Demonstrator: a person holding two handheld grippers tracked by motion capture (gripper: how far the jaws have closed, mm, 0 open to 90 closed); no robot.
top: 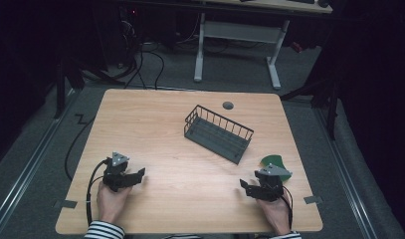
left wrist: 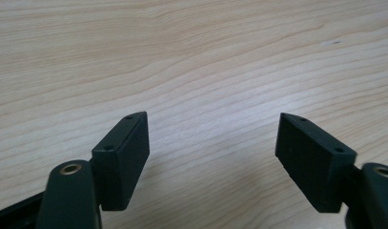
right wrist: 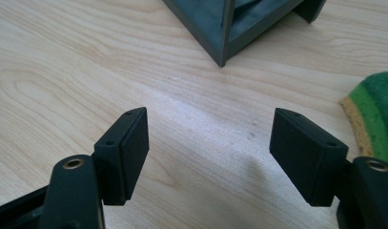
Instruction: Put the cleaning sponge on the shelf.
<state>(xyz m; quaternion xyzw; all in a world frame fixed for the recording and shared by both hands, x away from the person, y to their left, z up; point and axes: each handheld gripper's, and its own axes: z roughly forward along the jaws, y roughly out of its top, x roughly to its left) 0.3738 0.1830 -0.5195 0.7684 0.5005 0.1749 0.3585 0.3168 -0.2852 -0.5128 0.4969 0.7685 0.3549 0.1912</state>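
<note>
You are holding the left gripper (top: 138, 174) and right gripper (top: 245, 185) low over a pale wooden table (top: 155, 124), both with jaws standing wide apart on nothing. The green sponge (top: 273, 161) is lying just beside your right gripper, near the dark wire basket (top: 218, 132). Grey floor and black curtains are surrounding you.

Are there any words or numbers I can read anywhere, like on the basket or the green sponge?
None: no words, numbers or signs can be read.
The dark wire basket, the green sponge and the wooden table bear no print.
The left gripper and the right gripper carry no label.
</note>
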